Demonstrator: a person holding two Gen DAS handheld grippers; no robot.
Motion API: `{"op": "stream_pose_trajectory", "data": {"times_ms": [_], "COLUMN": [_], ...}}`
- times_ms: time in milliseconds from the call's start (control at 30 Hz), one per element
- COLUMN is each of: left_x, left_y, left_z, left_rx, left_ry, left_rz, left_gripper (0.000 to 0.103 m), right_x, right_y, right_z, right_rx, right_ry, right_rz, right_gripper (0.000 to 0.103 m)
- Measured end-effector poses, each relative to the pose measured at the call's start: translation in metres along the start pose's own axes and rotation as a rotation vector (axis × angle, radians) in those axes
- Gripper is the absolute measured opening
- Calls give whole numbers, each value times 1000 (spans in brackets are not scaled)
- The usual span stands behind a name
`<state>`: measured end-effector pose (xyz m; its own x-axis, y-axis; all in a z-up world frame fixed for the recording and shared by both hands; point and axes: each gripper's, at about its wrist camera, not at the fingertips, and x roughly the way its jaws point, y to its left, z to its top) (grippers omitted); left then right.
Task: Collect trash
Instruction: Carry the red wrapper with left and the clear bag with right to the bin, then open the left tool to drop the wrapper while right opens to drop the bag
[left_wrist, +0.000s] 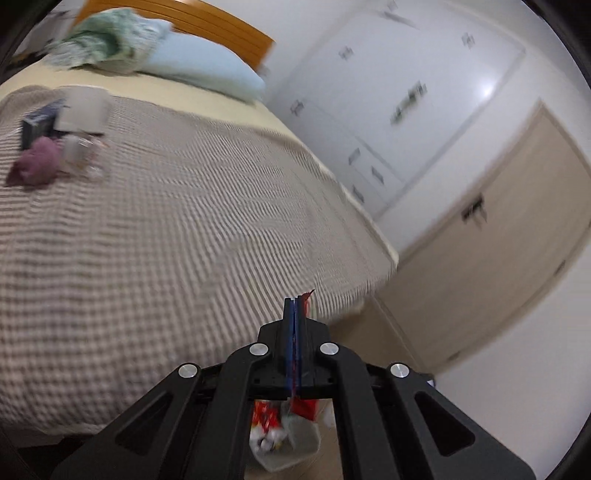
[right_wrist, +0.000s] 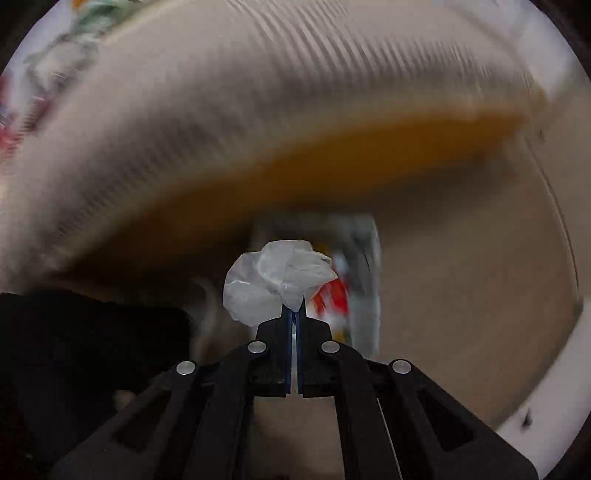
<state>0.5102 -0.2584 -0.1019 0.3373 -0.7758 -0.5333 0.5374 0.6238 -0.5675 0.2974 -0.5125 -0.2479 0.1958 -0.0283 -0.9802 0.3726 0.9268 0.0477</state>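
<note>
Across the left wrist view spreads a wide bed covered by a beige waffle-weave blanket, with a pale blue pillow at its head and white wardrobe doors beyond. Far off on the blanket lie a crumpled purple cloth and a dark blue box; its print is too blurred to read. Below, the left gripper is clenched on the thin red-and-clear plastic bag, which hangs downward under the fingers. At the right gripper, the jaws pinch a crumpled translucent white plastic wad, bulging up and leftward, seemingly above a blurred bag of red litter.
</note>
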Motion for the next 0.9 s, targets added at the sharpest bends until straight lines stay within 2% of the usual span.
{"op": "stream_pose_trajectory", "data": {"times_ms": [133, 300, 333, 367, 400, 433, 500, 533, 567, 667, 733, 900], "left_x": [35, 79, 90, 97, 104, 115, 141, 161, 175, 238, 274, 350], "left_y": [-21, -39, -44, -49, -53, -59, -68, -71, -73, -68, -68, -73], "left_z": [-28, -55, -60, -63, -66, -72, -86, -100, -109, -143, -163, -199], "left_rx": [26, 53, 63, 71, 81, 97, 158, 190, 201, 169, 215, 387], "left_ry": [91, 197, 225, 241, 258, 284, 355, 388, 420, 609, 728, 837], "left_rz": [7, 39, 42, 44, 49, 53, 58, 113, 129, 177, 265, 361], "left_gripper": [0, 0, 0, 0, 0, 0, 0, 0, 0, 0, 0, 0], "right_x": [94, 176, 188, 194, 198, 194, 180, 173, 166, 140, 122, 99], "right_y": [-27, -32, -30, -33, -35, -34, -44, -52, -61, -87, -102, -125], "right_z": [-33, -40, -37, -38, -41, -42, -41, -43, -47, -63, -78, -111], "right_rx": [63, 160, 180, 198, 213, 224, 243, 261, 289, 375, 433, 508], "right_ry": [133, 234, 253, 270, 279, 252, 174, 150, 125, 56, 16, -28], "right_rz": [-55, 28, 70, 115, 155, 180, 134, 103, 78, 66, 76, 89], "right_gripper": [2, 3, 13, 39, 54, 70, 71, 71, 71, 71, 71, 71]}}
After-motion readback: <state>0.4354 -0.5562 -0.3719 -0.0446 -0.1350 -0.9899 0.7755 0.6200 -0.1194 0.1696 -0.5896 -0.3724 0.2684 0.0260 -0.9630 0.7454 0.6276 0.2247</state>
